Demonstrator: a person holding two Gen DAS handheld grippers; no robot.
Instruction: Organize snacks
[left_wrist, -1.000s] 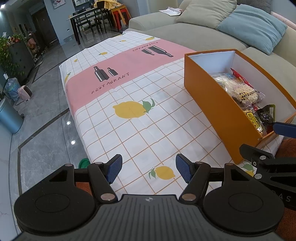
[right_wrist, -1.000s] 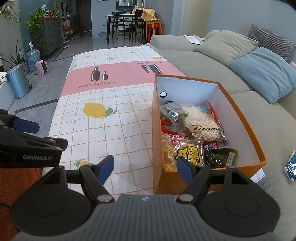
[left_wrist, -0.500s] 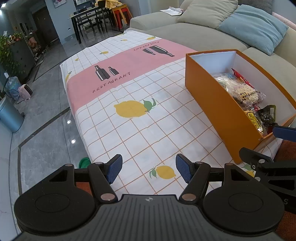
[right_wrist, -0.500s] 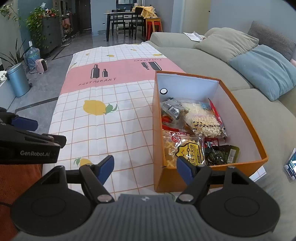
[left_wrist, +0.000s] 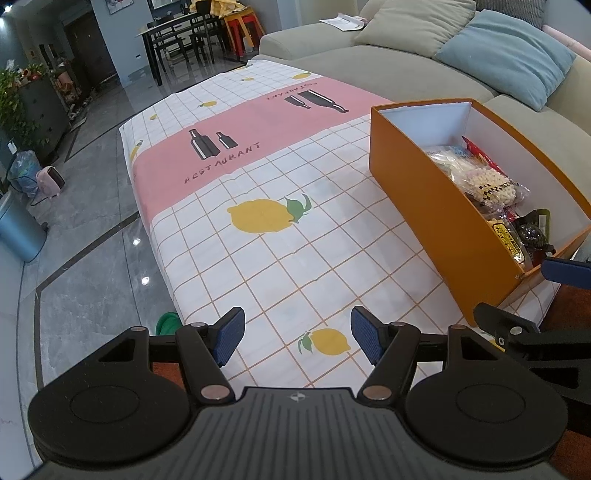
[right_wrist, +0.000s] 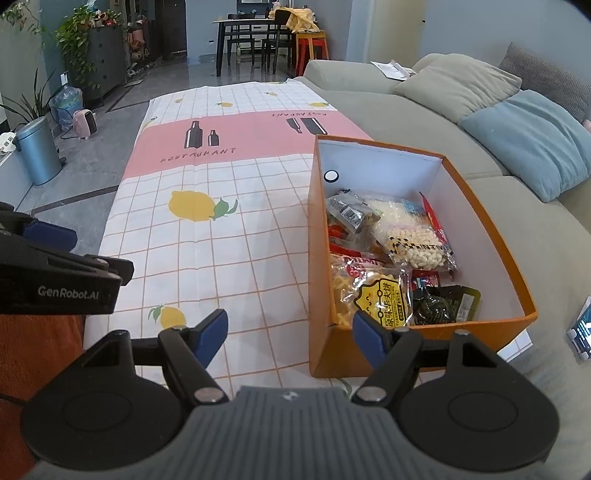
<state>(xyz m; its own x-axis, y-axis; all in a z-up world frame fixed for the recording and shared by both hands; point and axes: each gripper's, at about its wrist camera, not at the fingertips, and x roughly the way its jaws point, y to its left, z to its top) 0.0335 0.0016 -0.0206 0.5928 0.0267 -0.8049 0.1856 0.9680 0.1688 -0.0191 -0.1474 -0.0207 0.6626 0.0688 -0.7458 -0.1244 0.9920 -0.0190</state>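
in the left wrist view we see our left gripper (left_wrist: 297, 341), its ribbed blue pads (left_wrist: 229, 334) spread apart and holding nothing, above a checked white and pink tablecloth (left_wrist: 266, 221) printed with yellow lemons, black bottles and the word "restaurant". the rectangular orange cardboard box (left_wrist: 436, 221), white inside, stands on the cloth to the right, with crinkly plastic snack packets (left_wrist: 487, 184) lying inside it. part of the right gripper shows at the right edge, near the box's closest corner.

in the right wrist view our right gripper (right_wrist: 290, 336) is likewise spread wide and empty, just before the box's near end (right_wrist: 340, 350). the packets (right_wrist: 402, 236) are piled toward the left wall: a clear bag of pale puffs, a dark green pouch (right_wrist: 443, 301), and a yellow label in chinese characters (right_wrist: 380, 299). at the left, the other tool's black body reads "genrobot.ai" (right_wrist: 68, 293).
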